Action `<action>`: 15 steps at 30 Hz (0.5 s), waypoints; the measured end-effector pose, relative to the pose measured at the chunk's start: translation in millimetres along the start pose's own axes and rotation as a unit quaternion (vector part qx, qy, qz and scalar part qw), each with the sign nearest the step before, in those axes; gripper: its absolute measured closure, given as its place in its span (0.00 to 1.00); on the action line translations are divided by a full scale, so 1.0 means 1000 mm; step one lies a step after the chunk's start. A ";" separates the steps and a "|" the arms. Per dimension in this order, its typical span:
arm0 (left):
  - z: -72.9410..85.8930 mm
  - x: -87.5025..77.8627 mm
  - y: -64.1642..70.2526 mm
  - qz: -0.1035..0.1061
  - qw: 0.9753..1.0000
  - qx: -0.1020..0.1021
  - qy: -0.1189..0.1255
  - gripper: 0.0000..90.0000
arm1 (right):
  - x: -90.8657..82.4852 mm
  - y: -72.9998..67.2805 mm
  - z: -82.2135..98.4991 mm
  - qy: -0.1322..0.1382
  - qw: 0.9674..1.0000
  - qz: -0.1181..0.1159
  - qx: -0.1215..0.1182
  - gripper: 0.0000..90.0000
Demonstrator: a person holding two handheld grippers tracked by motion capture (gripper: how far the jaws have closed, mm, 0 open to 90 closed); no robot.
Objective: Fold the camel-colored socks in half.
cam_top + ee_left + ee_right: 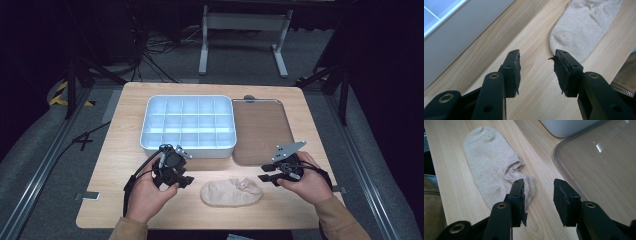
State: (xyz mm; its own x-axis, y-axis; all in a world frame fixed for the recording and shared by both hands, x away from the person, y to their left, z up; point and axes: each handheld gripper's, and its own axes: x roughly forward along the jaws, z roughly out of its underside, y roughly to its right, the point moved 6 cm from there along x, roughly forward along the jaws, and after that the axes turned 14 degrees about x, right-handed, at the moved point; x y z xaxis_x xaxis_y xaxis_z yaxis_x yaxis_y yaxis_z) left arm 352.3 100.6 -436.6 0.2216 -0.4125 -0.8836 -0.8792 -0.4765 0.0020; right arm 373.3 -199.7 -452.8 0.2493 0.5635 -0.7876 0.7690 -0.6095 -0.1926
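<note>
A beige sock (231,192) lies flat near the table's front edge, between my two grippers. My left gripper (176,183) is held just left of it, open, with bare wood between its jaws; in the left gripper view (537,68) the sock's rounded end (584,27) lies just beyond the right jaw. My right gripper (267,177) is at the sock's right end, open and holding nothing. In the right gripper view (539,195) the sock (491,167) stretches away to the upper left, its cuff end lying at the left jaw.
A white divided organiser box (189,126) stands behind the left gripper, its wall (456,37) close on the left. A clear flat lid (261,131) lies to the box's right; its rim (566,167) runs beside the right jaw. A table frame and cables lie beyond the table.
</note>
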 end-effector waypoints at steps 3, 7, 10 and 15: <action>-0.002 -0.002 0.000 -0.002 1.000 0.000 0.006 0.63 | 0.000 -0.001 0.002 0.000 1.000 -0.003 0.000 0.68; -0.006 -0.004 0.005 0.007 1.000 -0.004 0.010 0.63 | 0.000 -0.001 0.002 0.001 1.000 -0.003 0.004 0.67; -0.010 -0.001 0.010 0.014 1.000 -0.011 0.012 0.65 | 0.000 -0.001 0.002 0.004 1.000 -0.004 0.005 0.66; -0.015 0.005 0.017 0.003 1.000 -0.017 0.021 0.66 | 0.000 -0.002 0.003 0.006 1.000 -0.003 0.004 0.66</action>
State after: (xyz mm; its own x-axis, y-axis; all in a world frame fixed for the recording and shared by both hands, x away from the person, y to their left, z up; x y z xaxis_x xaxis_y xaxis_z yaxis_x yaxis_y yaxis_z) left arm 344.8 78.4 -433.7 0.2343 -0.4480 -0.8628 -0.8662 -0.4991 0.0239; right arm 370.0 -200.0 -453.8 0.2525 0.5741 -0.7789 0.7660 -0.6104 -0.2016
